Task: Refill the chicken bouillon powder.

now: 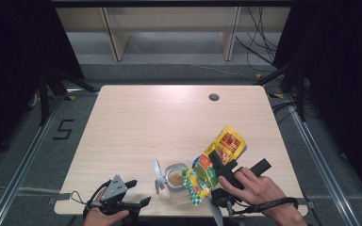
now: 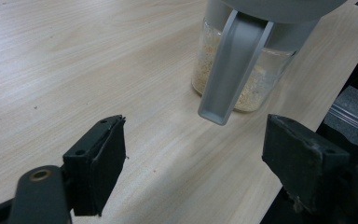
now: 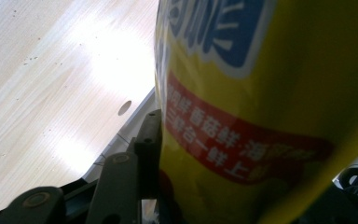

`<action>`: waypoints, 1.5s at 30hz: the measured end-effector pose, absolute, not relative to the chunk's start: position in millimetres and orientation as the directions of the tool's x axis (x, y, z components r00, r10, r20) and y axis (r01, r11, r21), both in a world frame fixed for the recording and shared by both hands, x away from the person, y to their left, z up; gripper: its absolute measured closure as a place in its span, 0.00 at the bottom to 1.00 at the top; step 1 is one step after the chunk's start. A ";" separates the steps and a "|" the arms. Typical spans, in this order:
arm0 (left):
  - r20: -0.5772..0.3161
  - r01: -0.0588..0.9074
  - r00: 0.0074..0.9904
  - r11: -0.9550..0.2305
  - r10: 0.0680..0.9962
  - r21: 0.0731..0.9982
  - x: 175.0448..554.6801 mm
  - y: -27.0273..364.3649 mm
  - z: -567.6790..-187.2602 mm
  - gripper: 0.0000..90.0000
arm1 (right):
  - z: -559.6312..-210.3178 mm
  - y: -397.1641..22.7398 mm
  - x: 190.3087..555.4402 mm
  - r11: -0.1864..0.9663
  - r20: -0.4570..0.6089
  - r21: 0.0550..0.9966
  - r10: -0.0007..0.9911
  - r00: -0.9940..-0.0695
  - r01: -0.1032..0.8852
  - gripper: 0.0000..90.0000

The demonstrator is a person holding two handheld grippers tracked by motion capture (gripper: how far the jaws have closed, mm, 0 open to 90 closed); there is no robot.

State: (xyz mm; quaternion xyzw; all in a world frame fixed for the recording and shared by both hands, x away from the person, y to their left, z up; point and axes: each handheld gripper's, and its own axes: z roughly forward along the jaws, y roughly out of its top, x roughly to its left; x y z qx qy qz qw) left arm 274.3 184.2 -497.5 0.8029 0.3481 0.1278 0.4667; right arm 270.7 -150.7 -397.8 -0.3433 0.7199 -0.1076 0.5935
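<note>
A yellow printed pouch (image 1: 218, 153) hangs tilted, its lower end over a clear jar (image 1: 176, 179) of pale granules near the table's front edge. My right gripper (image 1: 219, 163) is shut on the pouch. In the right gripper view the pouch (image 3: 261, 93) is pressed against the left jaw, and the other jaw is hidden behind it. The jar's grey lid (image 1: 157, 175) stands flipped open to its left. My left gripper (image 1: 139, 192) rests low at the front left, open, with nothing between its jaws. In the left gripper view the jar (image 2: 261, 79) and its lid flap (image 2: 233, 70) lie just beyond the left gripper (image 2: 200, 163).
The light wooden table (image 1: 169, 117) has a round cable hole (image 1: 214, 97) at the back right. Beyond it stand wooden shelf legs and loose cables on the floor. The table's front edge runs close beside the jar (image 2: 303, 112).
</note>
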 end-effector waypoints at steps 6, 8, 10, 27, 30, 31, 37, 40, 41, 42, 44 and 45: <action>-0.126 0.433 0.724 -0.305 0.678 0.848 274.0 183.4 -496.6 0.23 | -398.4 -151.0 270.8 0.742 -0.781 -0.561 -0.622 -0.064 -0.367 0.65; -0.127 0.434 0.724 -0.304 0.678 0.848 273.9 183.3 -496.7 0.23 | -398.2 -151.1 270.6 0.742 -0.781 -0.561 -0.621 -0.064 -0.367 0.65; -0.127 0.433 0.724 -0.304 0.678 0.849 273.9 183.1 -496.8 0.23 | -397.5 -151.1 270.7 0.742 -0.780 -0.562 -0.622 -0.063 -0.366 0.65; -0.100 0.427 0.731 -0.339 0.676 0.838 274.7 185.4 -496.2 0.23 | -396.7 -150.0 270.9 0.738 -0.779 -0.565 -0.624 -0.056 -0.368 0.65; -0.128 0.434 0.724 -0.304 0.678 0.848 273.9 183.0 -496.9 0.23 | -396.4 -150.0 271.2 0.740 -0.777 -0.562 -0.625 -0.069 -0.369 0.65; -0.127 0.434 0.724 -0.304 0.678 0.848 273.9 183.1 -496.9 0.23 | -396.3 -150.1 271.2 0.740 -0.777 -0.562 -0.625 -0.070 -0.370 0.65; -0.127 0.434 0.724 -0.304 0.678 0.848 274.0 183.2 -496.9 0.23 | -396.4 -150.6 271.1 0.742 -0.782 -0.561 -0.621 -0.061 -0.367 0.65; -0.128 0.434 0.724 -0.304 0.678 0.848 274.0 183.2 -496.9 0.23 | -396.4 -150.2 271.2 0.740 -0.780 -0.561 -0.622 -0.061 -0.369 0.65; -0.128 0.435 0.724 -0.304 0.678 0.848 273.9 183.2 -496.9 0.23 | -396.4 -150.2 271.2 0.740 -0.780 -0.562 -0.622 -0.060 -0.369 0.65; -0.128 0.434 0.724 -0.304 0.678 0.848 274.0 183.2 -496.9 0.23 | -396.3 -150.1 271.1 0.739 -0.779 -0.564 -0.624 -0.059 -0.369 0.65; -0.128 0.435 0.724 -0.304 0.678 0.848 274.0 183.2 -497.0 0.23 | -396.2 -149.8 271.1 0.738 -0.779 -0.564 -0.624 -0.058 -0.370 0.65; -0.128 0.435 0.724 -0.304 0.678 0.848 273.9 183.2 -497.0 0.23 | -396.3 -149.8 271.1 0.739 -0.780 -0.563 -0.623 -0.059 -0.370 0.65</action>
